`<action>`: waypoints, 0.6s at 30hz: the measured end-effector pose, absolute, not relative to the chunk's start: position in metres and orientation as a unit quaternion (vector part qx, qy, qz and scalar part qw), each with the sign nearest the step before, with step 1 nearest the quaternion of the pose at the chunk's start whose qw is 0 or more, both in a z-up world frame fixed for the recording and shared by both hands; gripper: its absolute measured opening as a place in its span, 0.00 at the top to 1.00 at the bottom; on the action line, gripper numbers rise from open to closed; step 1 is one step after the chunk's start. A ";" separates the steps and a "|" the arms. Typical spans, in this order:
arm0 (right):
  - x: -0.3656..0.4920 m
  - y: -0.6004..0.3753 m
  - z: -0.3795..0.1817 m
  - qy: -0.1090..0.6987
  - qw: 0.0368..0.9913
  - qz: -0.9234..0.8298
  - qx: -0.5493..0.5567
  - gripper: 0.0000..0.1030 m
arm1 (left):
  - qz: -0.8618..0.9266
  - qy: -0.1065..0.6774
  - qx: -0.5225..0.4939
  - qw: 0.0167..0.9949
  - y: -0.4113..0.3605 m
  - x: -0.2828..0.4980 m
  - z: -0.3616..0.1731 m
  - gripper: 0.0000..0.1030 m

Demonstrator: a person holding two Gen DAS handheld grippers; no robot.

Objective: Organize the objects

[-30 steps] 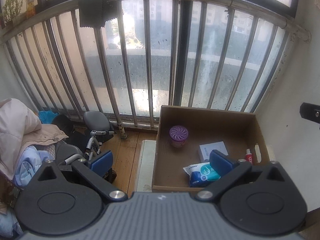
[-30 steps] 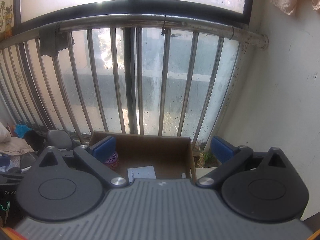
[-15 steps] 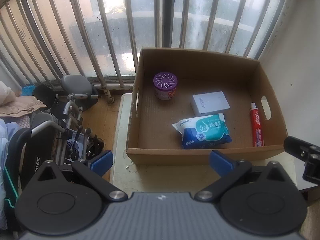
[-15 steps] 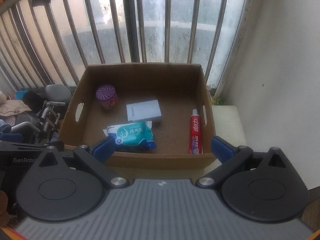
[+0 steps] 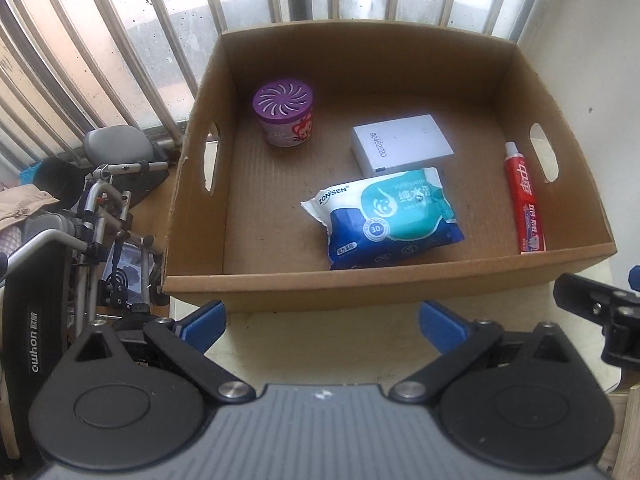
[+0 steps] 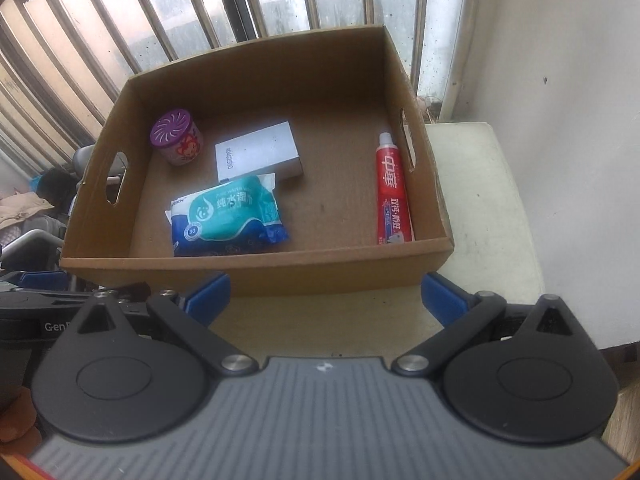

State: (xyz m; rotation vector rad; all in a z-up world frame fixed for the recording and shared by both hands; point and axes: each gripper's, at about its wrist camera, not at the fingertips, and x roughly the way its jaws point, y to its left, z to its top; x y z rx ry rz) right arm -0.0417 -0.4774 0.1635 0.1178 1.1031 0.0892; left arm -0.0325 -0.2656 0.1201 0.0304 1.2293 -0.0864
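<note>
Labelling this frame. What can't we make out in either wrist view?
- Wet wipes pack: near edge hidden by cardboard box front wall, both views.
- Toothpaste tube: small print too small.
- White box: corner under wipes.
- Left gripper, right gripper: open, empty.

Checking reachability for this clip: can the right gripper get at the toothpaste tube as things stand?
Probably yes. The right gripper is open, just outside the cardboard box's near wall; the toothpaste tube lies uncovered along the right wall, nothing over it.
</note>
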 end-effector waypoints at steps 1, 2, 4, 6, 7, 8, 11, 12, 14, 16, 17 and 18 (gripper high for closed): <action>-0.040 -0.478 0.163 0.525 0.848 0.046 0.057 0.01 | -0.041 0.576 0.014 0.816 -0.267 -0.032 0.120 0.00; -0.038 -0.478 0.163 0.526 0.848 0.049 0.056 0.01 | -0.041 0.576 0.014 0.816 -0.269 -0.030 0.119 0.00; -0.035 -0.477 0.160 0.528 0.846 0.052 0.052 0.01 | -0.039 0.577 0.014 0.816 -0.271 -0.028 0.118 0.00; -0.032 -0.476 0.158 0.529 0.845 0.055 0.051 0.01 | -0.038 0.577 0.014 0.816 -0.272 -0.026 0.117 0.00; -0.031 -0.476 0.157 0.530 0.844 0.056 0.051 0.01 | -0.038 0.578 0.013 0.815 -0.271 -0.025 0.117 0.00; -0.029 -0.475 0.156 0.532 0.843 0.057 0.050 0.01 | -0.038 0.578 0.012 0.815 -0.271 -0.025 0.116 0.00; -0.027 -0.473 0.155 0.534 0.842 0.060 0.044 0.01 | -0.039 0.579 0.014 0.814 -0.272 -0.024 0.115 0.00; -0.027 -0.472 0.155 0.535 0.842 0.060 0.042 0.01 | -0.038 0.578 0.014 0.815 -0.272 -0.024 0.115 0.00; -0.026 -0.472 0.154 0.536 0.841 0.061 0.038 0.01 | -0.038 0.578 0.012 0.815 -0.271 -0.023 0.116 0.00; -0.026 -0.472 0.153 0.538 0.840 0.061 0.036 0.01 | -0.037 0.579 0.011 0.815 -0.271 -0.024 0.117 0.00; -0.025 -0.472 0.153 0.539 0.839 0.060 0.035 0.01 | -0.037 0.579 0.010 0.815 -0.271 -0.024 0.117 0.00; -0.025 -0.472 0.152 0.540 0.839 0.060 0.034 0.01 | -0.038 0.579 0.009 0.815 -0.271 -0.024 0.118 0.00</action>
